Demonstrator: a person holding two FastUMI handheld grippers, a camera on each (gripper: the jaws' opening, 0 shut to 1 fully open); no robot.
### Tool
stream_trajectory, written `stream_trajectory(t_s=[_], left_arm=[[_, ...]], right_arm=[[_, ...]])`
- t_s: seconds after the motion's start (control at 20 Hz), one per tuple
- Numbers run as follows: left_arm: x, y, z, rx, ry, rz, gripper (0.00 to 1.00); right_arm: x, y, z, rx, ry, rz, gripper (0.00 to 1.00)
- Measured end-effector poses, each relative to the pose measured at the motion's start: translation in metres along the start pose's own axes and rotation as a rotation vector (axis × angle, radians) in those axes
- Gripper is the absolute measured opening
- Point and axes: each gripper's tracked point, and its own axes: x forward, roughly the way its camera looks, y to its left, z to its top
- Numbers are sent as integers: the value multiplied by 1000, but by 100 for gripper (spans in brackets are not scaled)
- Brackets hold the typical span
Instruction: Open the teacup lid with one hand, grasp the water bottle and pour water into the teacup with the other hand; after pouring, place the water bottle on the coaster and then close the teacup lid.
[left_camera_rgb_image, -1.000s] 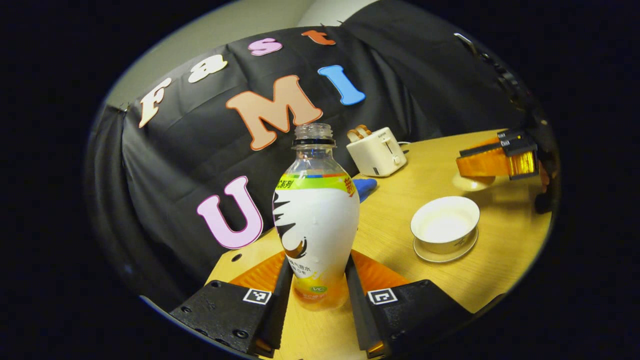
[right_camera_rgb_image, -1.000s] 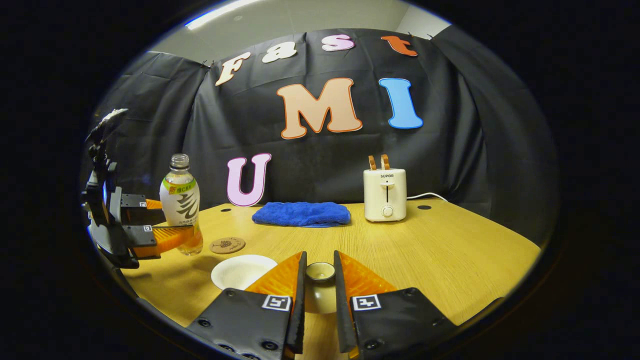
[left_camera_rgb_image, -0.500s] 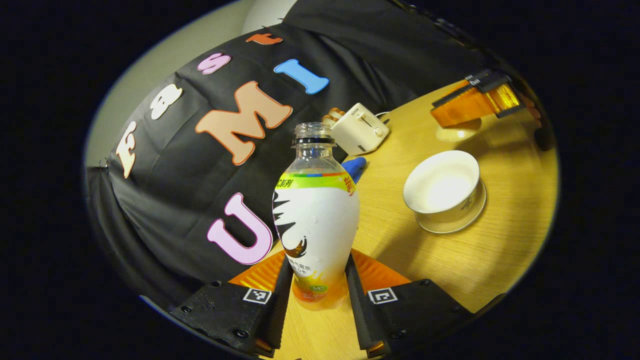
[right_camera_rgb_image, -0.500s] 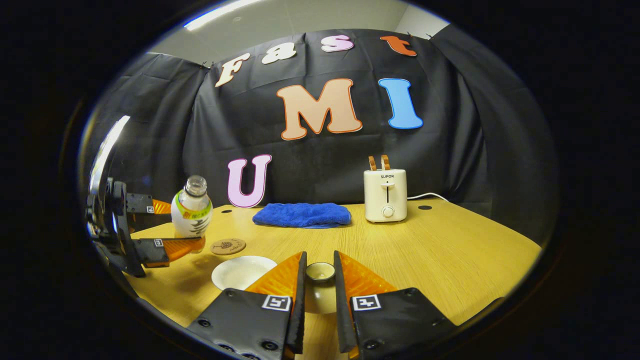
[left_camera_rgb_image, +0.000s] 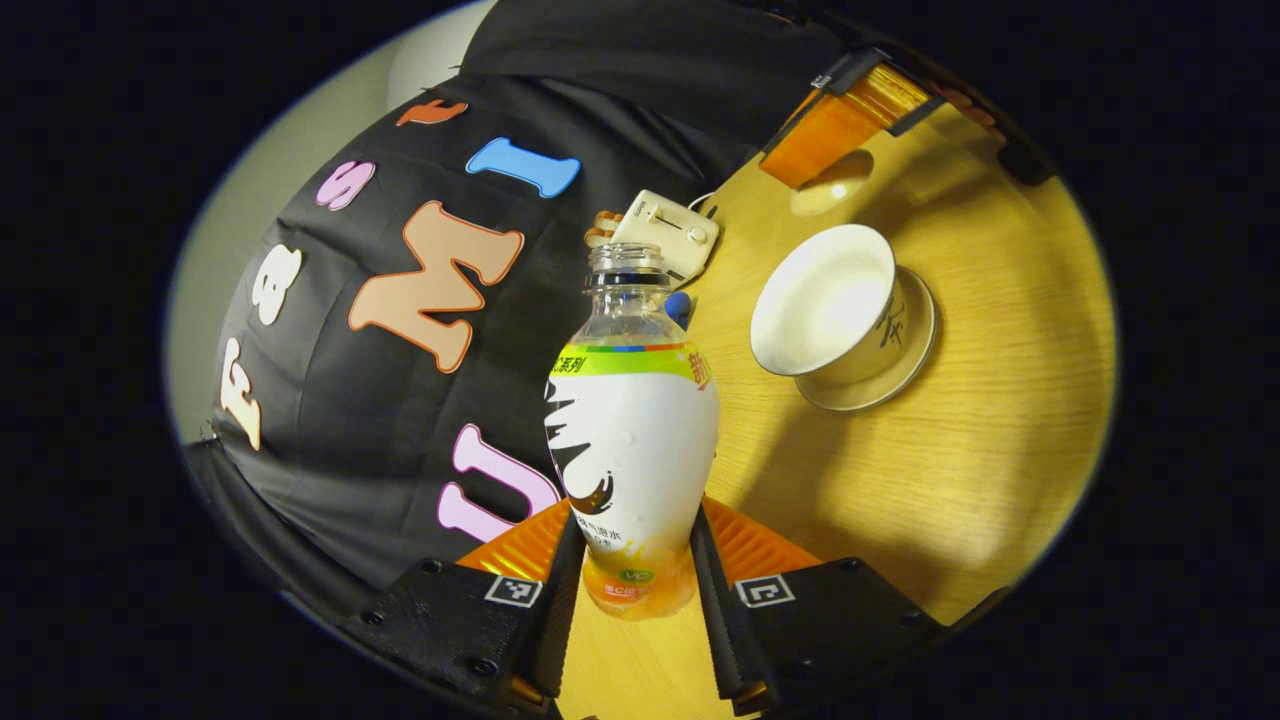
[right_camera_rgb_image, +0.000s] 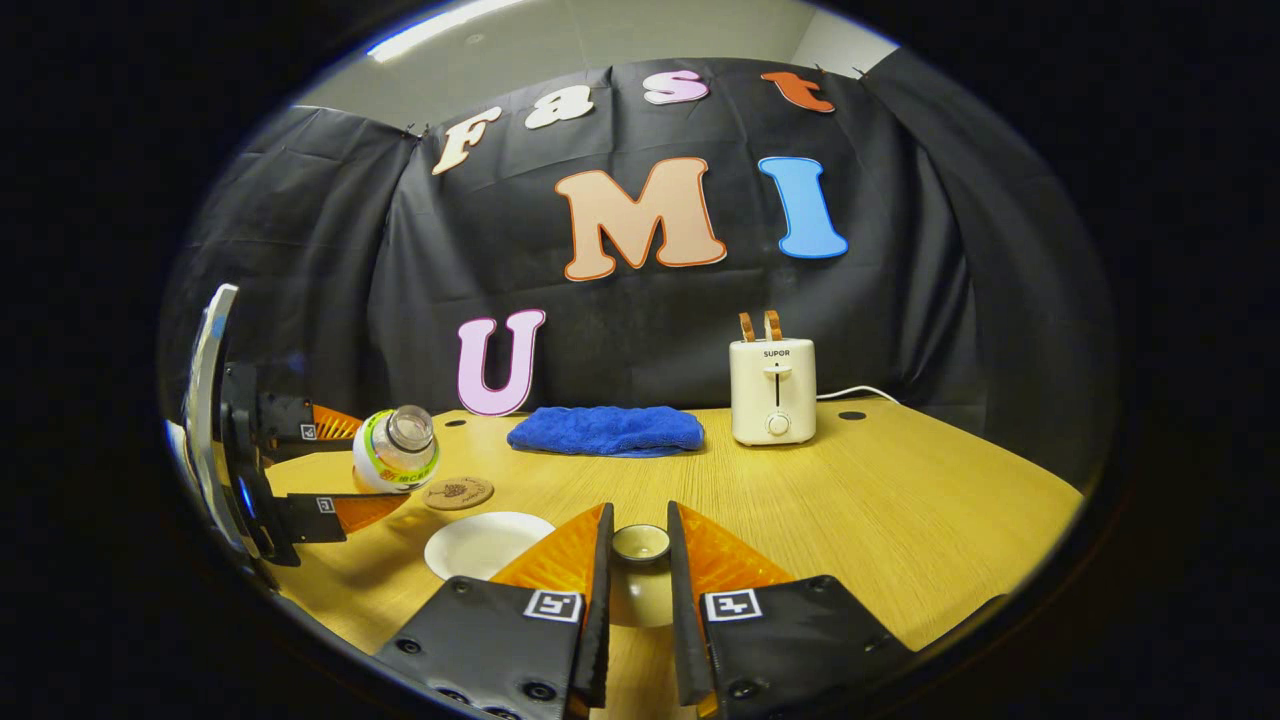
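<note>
Clear plastic showed at the neck of the bottle (left_camera_rgb_image: 632, 420), which my left gripper (left_camera_rgb_image: 632, 560) held clamped low on the body, both fingers pressing its sides at the bottom centre of the left gripper view. Over the last second I had tipped it hard. A second before, the bottle stood upright at the left of the right gripper view; in that view it now lay nearly level, its uncapped mouth (right_camera_rgb_image: 412, 428) turned toward the camera. The table (left_camera_rgb_image: 980, 440) had also rolled steeply across the left gripper view, and the cup (left_camera_rgb_image: 826, 300) had climbed from right of centre to the upper right, sitting open on its saucer (left_camera_rgb_image: 905, 350). I saw no stream of water in either view, and the mouth stood left of the cup rim, so I judged pouring had not begun. The mouth needed to come over the bowl before more tilt.

My right gripper (right_camera_rgb_image: 636, 560) stayed put at the bottom centre of its own view, closed on the lid (right_camera_rgb_image: 640, 545) by its knob, holding it off the cup. The coaster (right_camera_rgb_image: 457, 492) lay bare at lower left, just beyond the cup, ready for the bottle afterwards. A blue cloth (right_camera_rgb_image: 604, 430) and a toaster (right_camera_rgb_image: 771, 390) sat at the back of the table.
</note>
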Motion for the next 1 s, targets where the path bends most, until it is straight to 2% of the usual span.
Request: stream_trajectory(t_s=[0.15,0.2,0.3,0.45,0.55,1.0], left_arm=[[2,-8,-2,71,10,-28,55],[3,-9,-2,100,15,-31,55],[4,-10,-3,151,21,-34,55],[8,-10,1,194,22,-43,55],[9,-11,1,230,24,-41,55],[10,7,0,424,56,-24,55]], right_arm=[[-1,2,0,-7,0,5,32],[0,2,0,-11,0,5,28],[0,2,0,-17,-2,5,30],[0,2,0,-13,-1,7,30],[-1,1,-1,-6,1,8,28],[0,0,0,-9,-3,6,32]])
